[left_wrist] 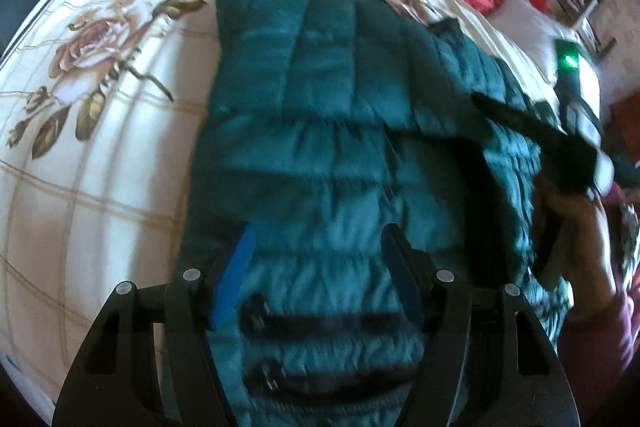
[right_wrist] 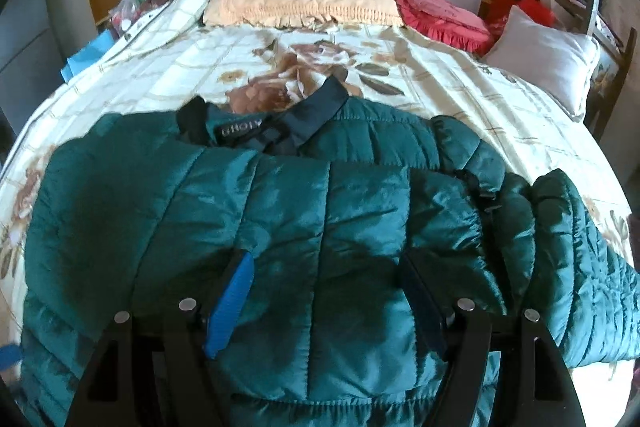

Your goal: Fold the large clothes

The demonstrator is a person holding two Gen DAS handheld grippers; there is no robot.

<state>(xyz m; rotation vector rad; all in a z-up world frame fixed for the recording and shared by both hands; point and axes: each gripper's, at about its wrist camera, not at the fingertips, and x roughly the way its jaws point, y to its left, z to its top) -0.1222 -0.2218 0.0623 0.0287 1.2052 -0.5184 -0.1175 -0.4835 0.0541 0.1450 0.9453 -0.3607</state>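
teal quilted jacket [right_wrist: 280, 227], one, floral bed [right_wrist: 460, 87], two grippers, three pillows

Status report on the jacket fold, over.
Left gripper open above the green jacket. Right gripper open, nothing pinched. Jacket partly folded on the bed. Nothing in the way.

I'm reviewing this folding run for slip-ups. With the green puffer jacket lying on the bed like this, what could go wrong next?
1. The puffer jacket looks slick and puffy; a fold may spring back open.
2. Its right side lies near the edge of the bed and might slide off.
3. Both tools, the left tool and the right tool, stand open above the fabric, so a shallow pinch might catch only the top layer.
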